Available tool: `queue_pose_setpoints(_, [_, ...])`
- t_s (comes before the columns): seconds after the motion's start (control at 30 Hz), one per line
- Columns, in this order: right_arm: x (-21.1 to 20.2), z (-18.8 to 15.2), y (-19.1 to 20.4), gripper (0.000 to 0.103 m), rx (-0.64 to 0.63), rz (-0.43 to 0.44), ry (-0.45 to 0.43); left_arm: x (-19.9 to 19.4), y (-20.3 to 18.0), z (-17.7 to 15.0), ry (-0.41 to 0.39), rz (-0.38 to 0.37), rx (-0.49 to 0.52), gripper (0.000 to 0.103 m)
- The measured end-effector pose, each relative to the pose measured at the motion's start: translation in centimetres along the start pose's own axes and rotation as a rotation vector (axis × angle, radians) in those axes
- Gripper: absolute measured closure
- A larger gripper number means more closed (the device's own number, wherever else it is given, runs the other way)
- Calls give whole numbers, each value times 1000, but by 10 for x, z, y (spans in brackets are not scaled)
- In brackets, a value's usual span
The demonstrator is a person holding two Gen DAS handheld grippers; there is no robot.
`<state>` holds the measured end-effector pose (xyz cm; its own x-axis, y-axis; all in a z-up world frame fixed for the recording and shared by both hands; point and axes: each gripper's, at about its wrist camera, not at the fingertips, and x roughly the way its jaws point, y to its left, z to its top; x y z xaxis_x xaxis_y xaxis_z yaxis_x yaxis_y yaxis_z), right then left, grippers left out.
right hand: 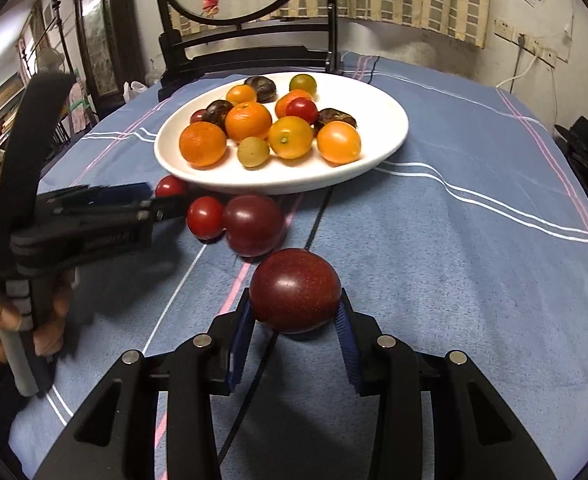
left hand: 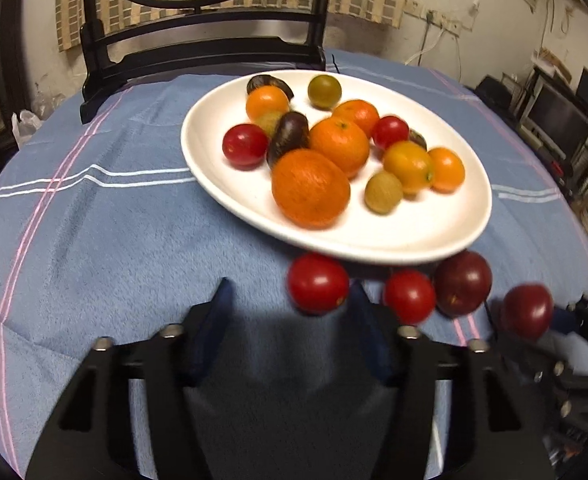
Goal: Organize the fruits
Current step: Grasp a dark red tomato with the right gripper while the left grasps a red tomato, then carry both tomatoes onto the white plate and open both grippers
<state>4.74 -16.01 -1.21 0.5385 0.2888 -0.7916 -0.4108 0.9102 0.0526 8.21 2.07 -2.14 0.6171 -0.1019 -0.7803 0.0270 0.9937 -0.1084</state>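
Right gripper [right hand: 296, 316] clamps a glossy dark-red round plum [right hand: 295, 290] above the blue striped cloth [right hand: 454, 260], near the white oval plate [right hand: 382, 148]. Left gripper [left hand: 289, 308] stands parted beside a small red tomato [left hand: 318, 283], not gripping it.

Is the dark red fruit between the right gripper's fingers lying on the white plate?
No, the dark red fruit sits between the right gripper fingers above the blue cloth, well short of the white plate.
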Motion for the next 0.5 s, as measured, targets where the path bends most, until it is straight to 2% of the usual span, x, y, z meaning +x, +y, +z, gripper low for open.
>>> queue_pose_setpoints(0.03, [-1,0,1,63,-3,2,-3,1,1,1,-2,-17,-7,56])
queue_pose_setpoints(0.1, [-2,0,1,63,-4,1,-8,1,-3,1,-5,-47,-1,73])
queue_pose_setpoints(0.37, [-5,1,-3,63,23,5,-25,-6,-9,-7,3,-49,27,74])
queue_pose_setpoints(0.5, [-8,1,-3,63,28,12,-38,-18,-20,-14,18,-86,55,74])
